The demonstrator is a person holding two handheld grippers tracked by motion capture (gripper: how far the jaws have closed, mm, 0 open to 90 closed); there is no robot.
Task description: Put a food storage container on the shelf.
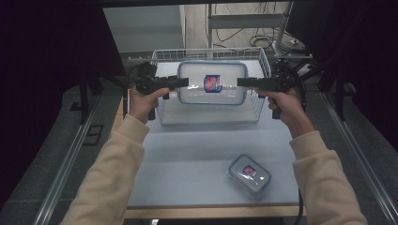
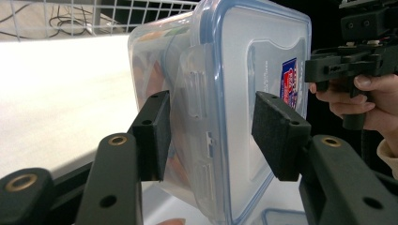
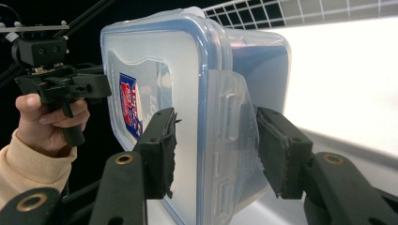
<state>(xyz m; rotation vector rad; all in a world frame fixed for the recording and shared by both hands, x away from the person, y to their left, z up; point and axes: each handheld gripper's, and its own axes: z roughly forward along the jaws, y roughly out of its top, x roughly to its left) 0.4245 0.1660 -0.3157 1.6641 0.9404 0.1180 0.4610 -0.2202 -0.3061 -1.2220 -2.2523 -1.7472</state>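
Large clear container (image 1: 212, 83), closed with a blue-rimmed lid and marked by a red and blue label, is held up above the white wire basket (image 1: 259, 61) at the far end of the table (image 1: 187, 154), gripped at its two short ends. The left gripper (image 1: 184, 82) is closed on the container's left end and the right gripper (image 1: 241, 82) on its right end; each pair of jaws stands about half open, with the pads pressed on the container's side wall and lid.

In the high view both forearms, in cream sleeves, are stretched forward from the bottom edge and spread apart. Each hand is wrapped around its gripper's handle, the left hand (image 1: 143, 101) and the right hand (image 1: 284, 103) at about the same height, and the grippers are pointed inward towards each other, roughly level.

In the left gripper view the lid latch (image 2: 199, 93) on the container's end is seen folded flat between the two black pads (image 2: 152, 136), a detail too small to make out from above; the right gripper and the fingers around it are visible beyond the container. In the right gripper view the matching latch (image 3: 230, 122) is shown between frayed pads (image 3: 162, 150), with the left gripper and a cream cuff behind the lid.

From the high view alone a second, smaller container (image 1: 249, 174), also lidded and labelled, is seen lying on the near right part of the table, well apart from the basket. Whether the large container touches the basket cannot be told.
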